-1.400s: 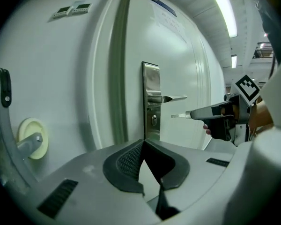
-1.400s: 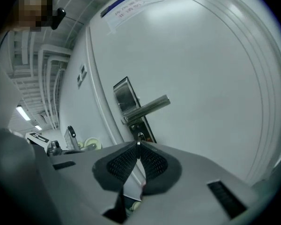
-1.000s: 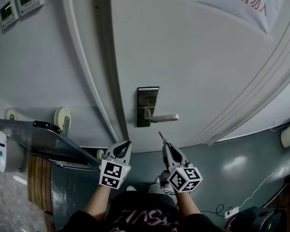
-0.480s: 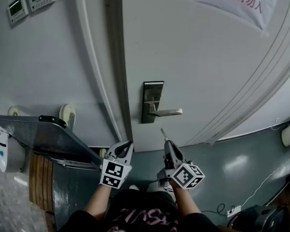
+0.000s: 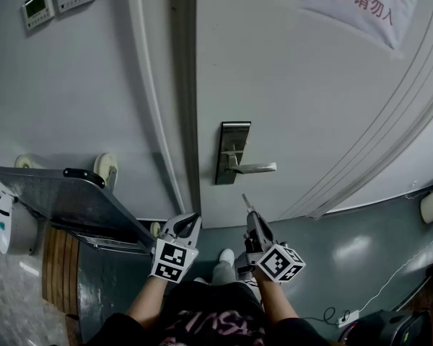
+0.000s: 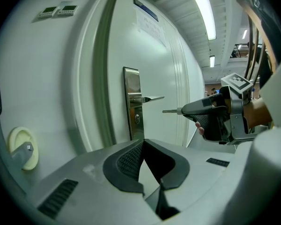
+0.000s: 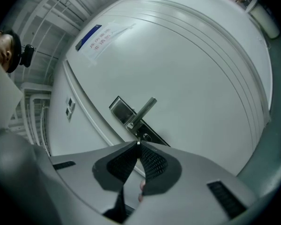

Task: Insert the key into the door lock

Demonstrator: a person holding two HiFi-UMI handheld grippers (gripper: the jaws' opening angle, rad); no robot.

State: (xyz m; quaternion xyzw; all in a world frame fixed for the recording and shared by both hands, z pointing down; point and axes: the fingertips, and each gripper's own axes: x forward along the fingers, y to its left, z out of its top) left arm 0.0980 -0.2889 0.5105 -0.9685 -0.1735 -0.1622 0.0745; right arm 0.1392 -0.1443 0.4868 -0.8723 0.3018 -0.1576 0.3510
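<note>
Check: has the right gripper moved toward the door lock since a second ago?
No. The right gripper still holds the key just below and right of the lock plate, gap unchanged.

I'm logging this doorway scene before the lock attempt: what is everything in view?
door: one, white, ahead
sign: one, white with red characters, door's upper right
lock plate: one, silver, door's left edge, lever pointing right
wall panels: two, white, upper left
metal cart: one, grey, lower left
key: one, metallic, short of the plate
left gripper: one, grey, jaws shut, empty
right gripper: one, grey, jaws shut on key
</note>
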